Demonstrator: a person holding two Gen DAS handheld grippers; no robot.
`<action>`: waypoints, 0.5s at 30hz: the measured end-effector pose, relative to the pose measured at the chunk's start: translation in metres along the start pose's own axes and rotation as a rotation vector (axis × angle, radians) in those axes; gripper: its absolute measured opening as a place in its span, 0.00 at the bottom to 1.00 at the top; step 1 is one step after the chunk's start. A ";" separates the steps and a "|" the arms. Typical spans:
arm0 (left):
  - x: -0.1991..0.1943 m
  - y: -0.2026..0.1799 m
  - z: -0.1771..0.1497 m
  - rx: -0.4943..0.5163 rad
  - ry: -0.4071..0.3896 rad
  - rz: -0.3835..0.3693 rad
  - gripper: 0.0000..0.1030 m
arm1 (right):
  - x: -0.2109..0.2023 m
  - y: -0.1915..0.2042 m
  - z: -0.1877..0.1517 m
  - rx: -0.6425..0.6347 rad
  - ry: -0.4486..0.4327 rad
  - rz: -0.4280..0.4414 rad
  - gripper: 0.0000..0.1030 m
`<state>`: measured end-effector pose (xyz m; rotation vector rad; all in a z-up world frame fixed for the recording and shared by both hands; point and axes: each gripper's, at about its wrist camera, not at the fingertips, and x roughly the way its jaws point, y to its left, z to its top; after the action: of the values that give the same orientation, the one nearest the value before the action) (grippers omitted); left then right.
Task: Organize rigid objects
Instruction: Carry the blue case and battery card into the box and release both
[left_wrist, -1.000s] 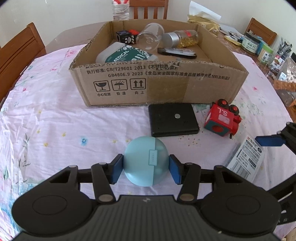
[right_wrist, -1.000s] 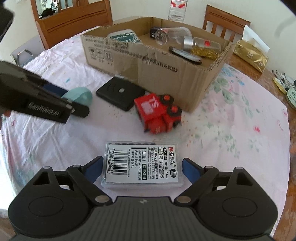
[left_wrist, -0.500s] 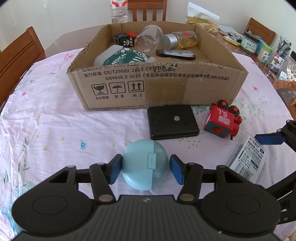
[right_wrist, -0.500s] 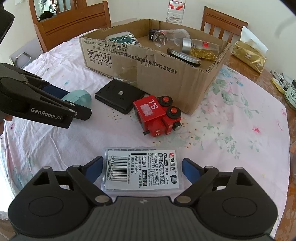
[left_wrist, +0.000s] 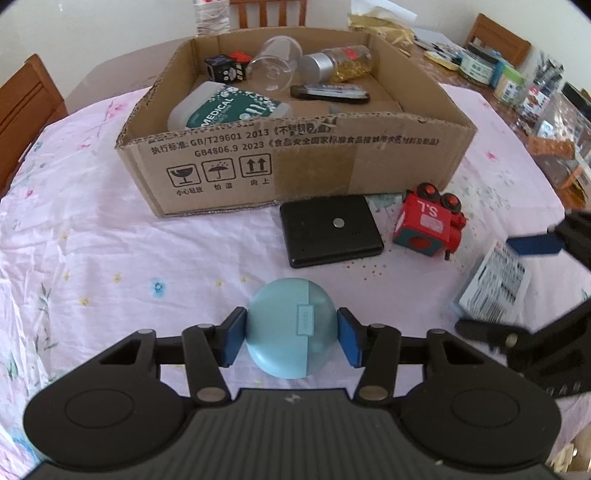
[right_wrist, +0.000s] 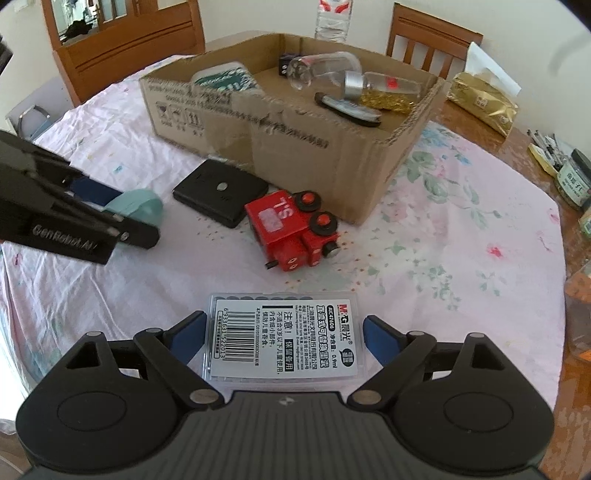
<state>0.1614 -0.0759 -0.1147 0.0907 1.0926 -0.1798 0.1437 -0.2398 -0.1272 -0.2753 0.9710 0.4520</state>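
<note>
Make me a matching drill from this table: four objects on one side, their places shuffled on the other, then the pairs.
1. pale blue rounded case
2. clear labelled plastic box
3. glass jar of gold flakes
4. flat black square case

A. inside the cardboard box
B. between the open right tongs
C. gripped in the left tongs
D. on the cloth beside the red toy train

1-C, 2-B, 3-A, 4-D

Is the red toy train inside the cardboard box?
No, the red toy train sits on the flowery tablecloth outside the cardboard box, near its front corner.
</note>
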 end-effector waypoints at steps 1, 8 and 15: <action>-0.002 0.000 0.001 0.008 0.002 -0.008 0.50 | -0.001 -0.002 0.001 0.005 -0.001 -0.003 0.90; -0.022 0.001 0.010 0.085 0.002 -0.052 0.50 | -0.020 -0.008 0.017 0.029 -0.018 0.008 0.90; -0.051 0.009 0.023 0.147 -0.021 -0.109 0.50 | -0.044 -0.014 0.056 0.035 -0.097 0.012 0.90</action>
<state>0.1603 -0.0658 -0.0589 0.1606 1.0633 -0.3577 0.1698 -0.2395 -0.0595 -0.2140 0.8851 0.4545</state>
